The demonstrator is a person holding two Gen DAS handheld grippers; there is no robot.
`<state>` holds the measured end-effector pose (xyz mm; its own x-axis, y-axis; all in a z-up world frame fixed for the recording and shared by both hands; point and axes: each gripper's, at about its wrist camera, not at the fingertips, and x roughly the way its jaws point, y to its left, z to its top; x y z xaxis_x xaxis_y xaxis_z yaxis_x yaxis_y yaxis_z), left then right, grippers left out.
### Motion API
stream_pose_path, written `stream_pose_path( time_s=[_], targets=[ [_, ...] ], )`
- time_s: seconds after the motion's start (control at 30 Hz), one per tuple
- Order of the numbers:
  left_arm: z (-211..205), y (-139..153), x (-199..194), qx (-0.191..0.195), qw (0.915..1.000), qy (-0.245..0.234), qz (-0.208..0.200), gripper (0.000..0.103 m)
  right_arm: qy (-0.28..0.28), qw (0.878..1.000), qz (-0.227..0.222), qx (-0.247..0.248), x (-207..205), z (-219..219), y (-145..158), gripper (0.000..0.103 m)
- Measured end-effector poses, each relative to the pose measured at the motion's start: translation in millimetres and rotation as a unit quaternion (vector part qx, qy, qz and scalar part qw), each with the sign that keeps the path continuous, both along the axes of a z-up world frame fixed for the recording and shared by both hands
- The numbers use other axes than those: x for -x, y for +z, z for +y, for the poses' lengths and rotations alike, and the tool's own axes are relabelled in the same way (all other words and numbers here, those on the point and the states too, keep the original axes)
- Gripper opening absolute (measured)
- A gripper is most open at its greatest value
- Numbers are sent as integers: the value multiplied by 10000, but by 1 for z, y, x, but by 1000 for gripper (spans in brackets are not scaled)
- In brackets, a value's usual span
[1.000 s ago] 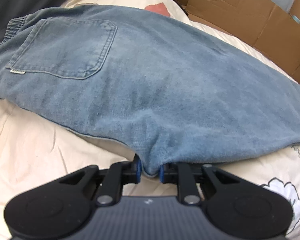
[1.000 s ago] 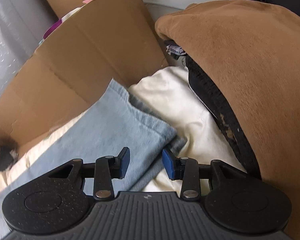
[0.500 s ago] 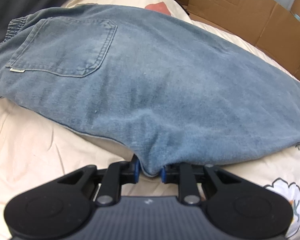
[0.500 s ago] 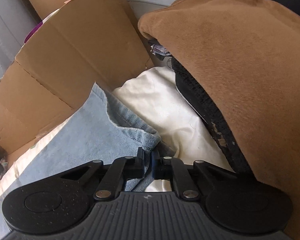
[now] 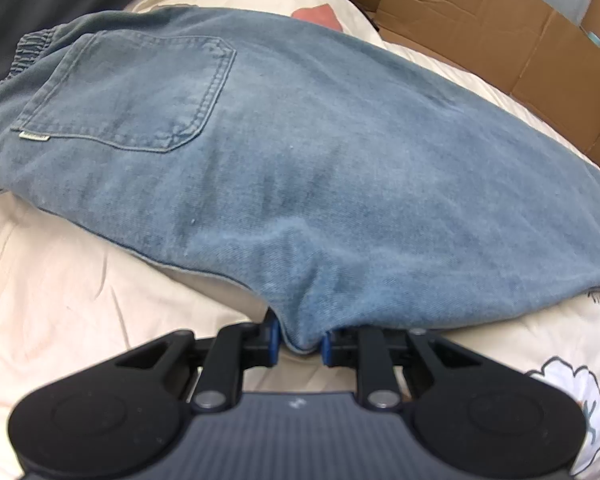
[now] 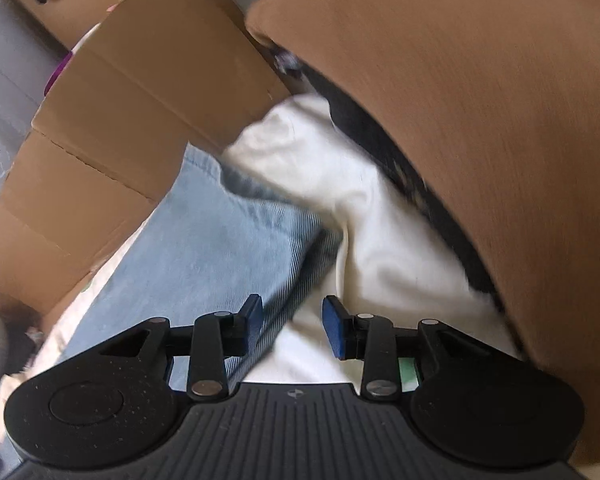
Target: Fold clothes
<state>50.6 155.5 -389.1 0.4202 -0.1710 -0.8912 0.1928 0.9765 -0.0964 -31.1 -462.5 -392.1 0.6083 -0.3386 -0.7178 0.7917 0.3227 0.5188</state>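
The jeans point(image 5: 300, 184) lie across the cream bedding point(image 5: 72, 288), already doubled lengthwise so that one back pocket point(image 5: 128, 92) faces up toward ten o'clock in the left wrist view, with the elastic waistband point(image 5: 28, 52) bunched at the far left and the legs running off toward three o'clock beside the cardboard box point(image 5: 500, 36). Denim of this kind looks fairly heavy and limp rather than stiff: it should drape and sag between two holds, it is not fragile, and its rough weave ought to grip well against rubber pads, though a doubled seam is thick and could spring a light pinch open. The sensible places to take it are the folded edge at the crotch and the hem end, so the length can be carried over in one sweep. The left gripper point(image 5: 299, 344) is clenched on just such a spot, its blue pads pressed in on a tuck of denim at the near edge, at six o'clock of the garment. In the right wrist view the hem end point(image 6: 236, 240) lies at the frame's centre, between the box wall point(image 6: 132, 112) at ten o'clock and a brown garment point(image 6: 480, 120) heaped at two o'clock. The right gripper point(image 6: 292, 326) stands released, jaws wide apart, holding nothing; the denim edge runs beneath the gap, closer to the left-hand pad, and whether that pad touches the cloth I cannot tell.
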Motion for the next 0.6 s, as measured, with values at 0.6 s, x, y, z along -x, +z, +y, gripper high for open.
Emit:
stream_pose_path(
  time_s=[0.6],
  targets=[
    [0, 0, -3, -61, 9997, -187, 126, 21, -1307, 9680, -1906, -978, 9, -4, -36, 38]
  ],
)
